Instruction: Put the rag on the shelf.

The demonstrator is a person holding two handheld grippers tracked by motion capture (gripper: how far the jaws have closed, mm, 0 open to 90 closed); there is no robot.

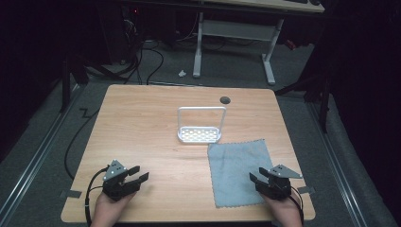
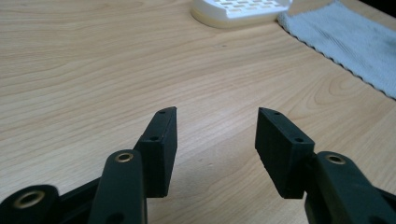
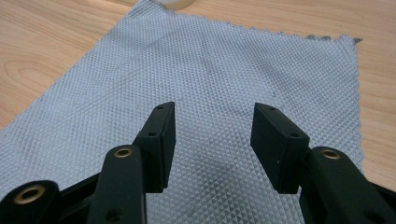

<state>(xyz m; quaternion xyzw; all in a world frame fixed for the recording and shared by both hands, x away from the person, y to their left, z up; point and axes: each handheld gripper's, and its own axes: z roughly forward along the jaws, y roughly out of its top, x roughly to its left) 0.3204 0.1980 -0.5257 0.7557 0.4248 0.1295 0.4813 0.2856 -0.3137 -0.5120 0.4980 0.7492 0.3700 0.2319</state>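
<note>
A grey-blue waffle-weave cloth [image 1: 238, 171] lies flat on the wooden table [image 1: 142, 132], right of centre near the front. Behind its far left corner stands a white perforated rack [image 1: 200, 134] with a tall wire handle. My right gripper [image 1: 257, 175] rests over the cloth's right front part, open and empty; its own view shows the cloth [image 3: 219, 79] under the spread jaws [image 3: 215, 112]. My left gripper [image 1: 139, 173] sits on bare wood at the front left, open with nothing between its fingers [image 2: 217, 114]. The rack [image 2: 240, 10] and the cloth's edge [image 2: 345, 42] show far off in that view.
A round cable hole [image 1: 225, 100] sits at the table's far edge. Beyond the table stand a white desk frame [image 1: 234, 42] and cables on the grey floor [image 1: 156, 66]. Bare wood spreads across the table's left and middle.
</note>
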